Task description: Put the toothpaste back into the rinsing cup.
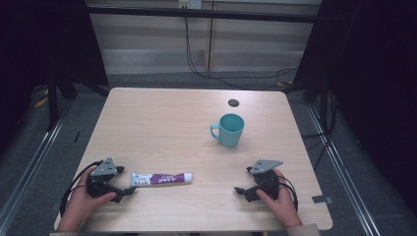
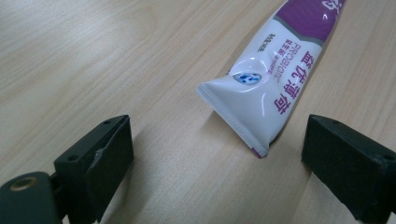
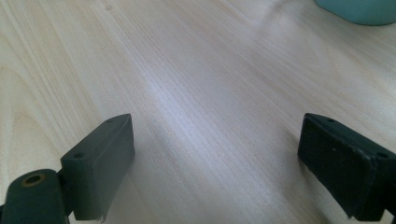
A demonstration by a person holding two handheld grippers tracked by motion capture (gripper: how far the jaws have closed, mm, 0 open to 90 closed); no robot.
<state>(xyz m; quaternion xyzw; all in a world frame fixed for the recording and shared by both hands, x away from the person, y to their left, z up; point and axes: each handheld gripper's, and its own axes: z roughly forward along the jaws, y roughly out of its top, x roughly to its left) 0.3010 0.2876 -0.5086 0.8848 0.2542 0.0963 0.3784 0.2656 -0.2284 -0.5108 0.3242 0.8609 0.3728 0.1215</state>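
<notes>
Wooden table (image 1: 162,123), one mug (image 1: 230,130), one toothpaste tube (image 1: 161,179), two grippers, fingers wide

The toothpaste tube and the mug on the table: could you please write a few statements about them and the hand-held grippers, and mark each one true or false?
1. The toothpaste tube lies flat on the table. True.
2. The left hand-held gripper is shut on the tube's crimped end. False: its jaws stand wide apart, and the crimped end lies on the table just ahead of them, untouched.
3. The teal mug stands upright with its handle toward the left of the high view. True.
4. The tube stands inside the mug. False: it lies on the table, well apart from the mug.
5. The right hand-held gripper holds the mug. False: its jaws are open over bare wood.
</notes>
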